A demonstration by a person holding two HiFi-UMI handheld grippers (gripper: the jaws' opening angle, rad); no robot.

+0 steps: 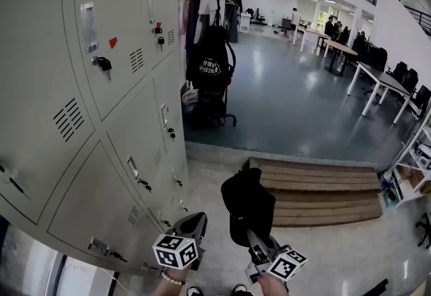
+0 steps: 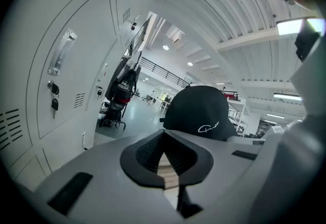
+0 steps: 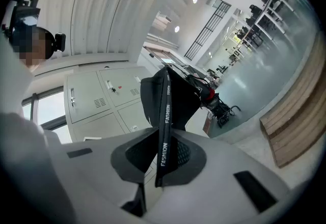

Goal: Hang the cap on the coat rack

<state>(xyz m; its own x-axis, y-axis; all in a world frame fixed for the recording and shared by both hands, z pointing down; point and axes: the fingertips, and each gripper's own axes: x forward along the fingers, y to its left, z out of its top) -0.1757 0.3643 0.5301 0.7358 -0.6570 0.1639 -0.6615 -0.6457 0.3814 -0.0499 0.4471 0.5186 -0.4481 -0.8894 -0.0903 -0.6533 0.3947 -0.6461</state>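
Note:
A black cap (image 1: 248,204) hangs in front of me, and my right gripper (image 1: 256,241) is shut on its strap. In the right gripper view the strap (image 3: 164,142), printed FASHION, runs between the jaws of the right gripper (image 3: 162,169), with the cap (image 3: 175,100) above. My left gripper (image 1: 192,223) is beside the cap, to its left, shut and holding nothing. In the left gripper view the cap (image 2: 201,113) shows beyond the left gripper (image 2: 168,168). The coat rack (image 1: 209,46), hung with a black bag and light garments, stands far ahead by the lockers' end.
Grey lockers (image 1: 101,86) with keys fill the left side. Wooden steps (image 1: 316,190) lead down to a blue-grey floor. White tables and dark chairs (image 1: 377,79) line the right. A white shelf unit (image 1: 412,165) stands at the right edge. People are at the far back.

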